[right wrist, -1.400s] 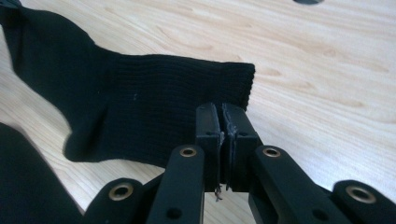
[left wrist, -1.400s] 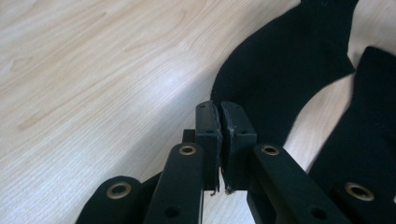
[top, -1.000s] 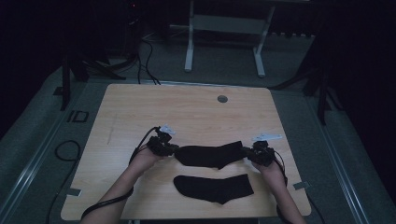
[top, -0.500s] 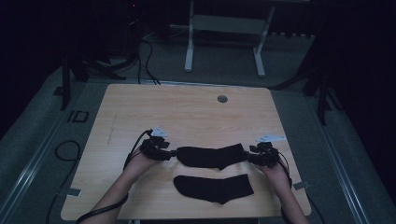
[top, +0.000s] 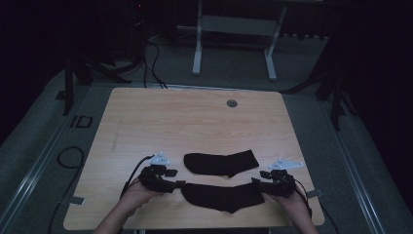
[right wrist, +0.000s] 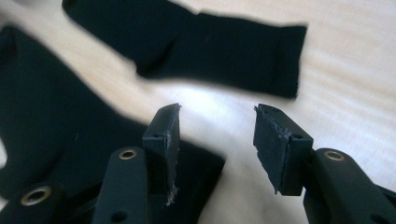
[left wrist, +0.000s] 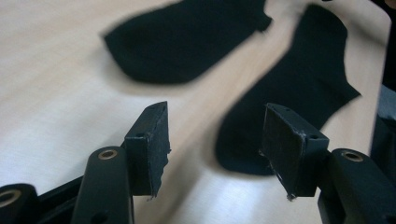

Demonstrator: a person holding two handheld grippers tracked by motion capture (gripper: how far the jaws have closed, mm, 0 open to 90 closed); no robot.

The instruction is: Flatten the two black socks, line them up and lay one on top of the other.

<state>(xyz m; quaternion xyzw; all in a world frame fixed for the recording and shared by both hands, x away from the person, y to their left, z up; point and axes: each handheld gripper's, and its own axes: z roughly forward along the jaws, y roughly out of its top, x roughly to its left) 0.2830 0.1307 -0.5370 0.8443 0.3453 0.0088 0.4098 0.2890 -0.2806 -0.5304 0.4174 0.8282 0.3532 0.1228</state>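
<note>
Two flat black fabric socks lie near the front edge of the light wooden desk (top: 195,122): the far sock (top: 221,163) and the near sock (top: 221,196). The left gripper (top: 178,184) and right gripper (top: 255,181) sit at the near sock's ends, jaws just opened about halfway, holding nothing.

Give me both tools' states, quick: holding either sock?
Left tool: open, jaws just opened, nothing gripped; nearer black fabric sock lies ahead.
Right tool: open, jaws just opened, nothing gripped.
</note>
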